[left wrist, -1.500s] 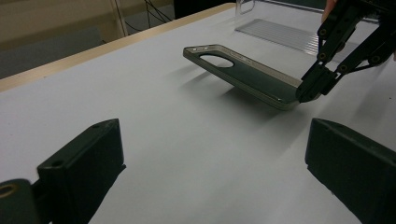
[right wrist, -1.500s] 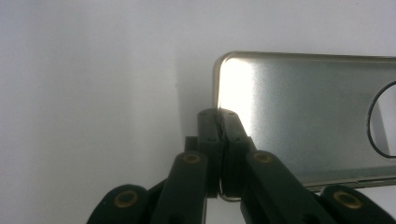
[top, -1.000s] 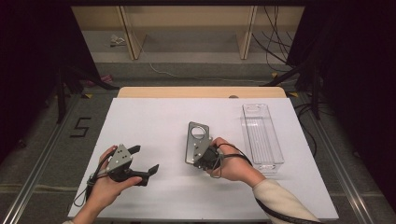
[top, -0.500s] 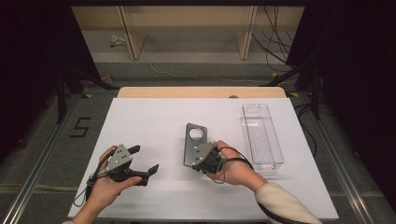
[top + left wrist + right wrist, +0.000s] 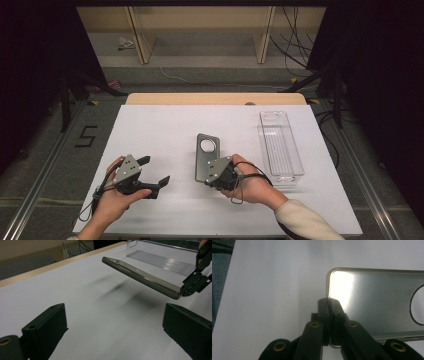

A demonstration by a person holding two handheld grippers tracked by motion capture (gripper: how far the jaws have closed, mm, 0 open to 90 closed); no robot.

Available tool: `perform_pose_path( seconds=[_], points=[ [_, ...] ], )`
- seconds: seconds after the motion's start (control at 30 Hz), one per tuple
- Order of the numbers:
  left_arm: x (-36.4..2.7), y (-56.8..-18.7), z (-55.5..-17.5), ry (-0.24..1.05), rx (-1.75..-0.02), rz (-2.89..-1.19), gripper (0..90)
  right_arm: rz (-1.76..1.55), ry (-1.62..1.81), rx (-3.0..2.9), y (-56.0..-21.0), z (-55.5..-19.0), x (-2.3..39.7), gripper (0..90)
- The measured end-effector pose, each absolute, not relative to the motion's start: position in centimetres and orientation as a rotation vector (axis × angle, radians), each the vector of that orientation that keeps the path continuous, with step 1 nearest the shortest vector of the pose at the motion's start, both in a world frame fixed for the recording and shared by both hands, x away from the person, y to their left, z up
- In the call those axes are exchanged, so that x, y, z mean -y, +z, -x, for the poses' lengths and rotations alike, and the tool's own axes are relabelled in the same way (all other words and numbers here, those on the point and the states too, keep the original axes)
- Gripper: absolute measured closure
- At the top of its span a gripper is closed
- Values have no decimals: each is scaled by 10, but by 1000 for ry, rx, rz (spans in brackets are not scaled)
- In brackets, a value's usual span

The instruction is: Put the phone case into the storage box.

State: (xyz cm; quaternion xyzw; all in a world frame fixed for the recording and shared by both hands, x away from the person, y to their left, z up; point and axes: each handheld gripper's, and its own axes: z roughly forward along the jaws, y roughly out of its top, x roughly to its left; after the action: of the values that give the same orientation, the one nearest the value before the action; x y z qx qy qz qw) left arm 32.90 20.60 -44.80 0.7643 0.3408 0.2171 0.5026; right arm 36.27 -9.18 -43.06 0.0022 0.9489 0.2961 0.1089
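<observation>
My right gripper (image 5: 214,176) is shut on the near end of a flat grey metal plate (image 5: 205,152) with a round hole at its far end. In the right gripper view the jaws (image 5: 329,303) pinch the plate's (image 5: 374,300) short edge near a rounded corner. The left gripper view shows the plate (image 5: 140,275) held tilted above the white table, a shadow under it, with the right gripper (image 5: 187,289) on its lower end. My left gripper (image 5: 155,170) rests at the near left of the table, open, nothing between its jaws (image 5: 115,327).
A clear plastic tray (image 5: 280,145) lies lengthwise on the right of the white table (image 5: 165,125), just right of my right hand; it also lies beyond the plate as the tray (image 5: 162,262). A wooden edge (image 5: 215,98) borders the table's far side.
The right gripper and the plate have drifted slightly left and toward the near edge. The left gripper has stayed put.
</observation>
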Motion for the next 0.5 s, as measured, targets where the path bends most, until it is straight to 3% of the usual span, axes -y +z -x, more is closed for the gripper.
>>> perform_pose_path(
  seconds=[0.5],
  points=[
    [-202, -445, -332, 496, -867, -1817, 84, 35, 896, -2784, -431, -353, 89, 898]
  ],
)
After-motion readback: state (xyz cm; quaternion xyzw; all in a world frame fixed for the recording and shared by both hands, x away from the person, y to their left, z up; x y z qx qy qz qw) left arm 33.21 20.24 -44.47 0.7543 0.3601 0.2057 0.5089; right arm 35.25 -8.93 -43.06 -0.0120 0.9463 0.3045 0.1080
